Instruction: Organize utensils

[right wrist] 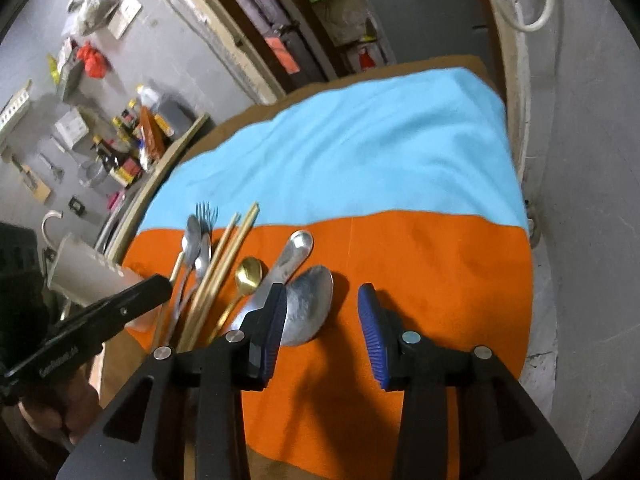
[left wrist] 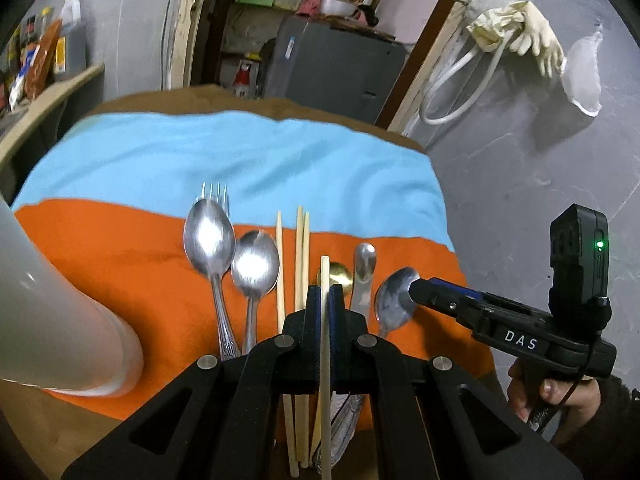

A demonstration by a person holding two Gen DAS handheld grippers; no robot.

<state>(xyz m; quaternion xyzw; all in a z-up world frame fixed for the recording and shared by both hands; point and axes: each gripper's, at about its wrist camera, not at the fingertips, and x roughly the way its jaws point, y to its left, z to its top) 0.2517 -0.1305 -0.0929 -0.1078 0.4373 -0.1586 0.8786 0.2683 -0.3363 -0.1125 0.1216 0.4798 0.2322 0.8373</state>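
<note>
Left tool (left wrist: 325,300) clamps one pale wooden chopstick (left wrist: 325,344) above the orange-and-blue cloth (left wrist: 140,264). Right tool (right wrist: 324,320) parted, nothing gripped, beside large steel spoon (right wrist: 310,304) on the surface.

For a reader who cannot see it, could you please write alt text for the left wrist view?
The left tool is shut on a pale wooden chopstick above an orange and blue cloth. Steel spoons, a fork and more chopsticks lie in a row on the cloth; the right tool reaches in beside them.
</note>
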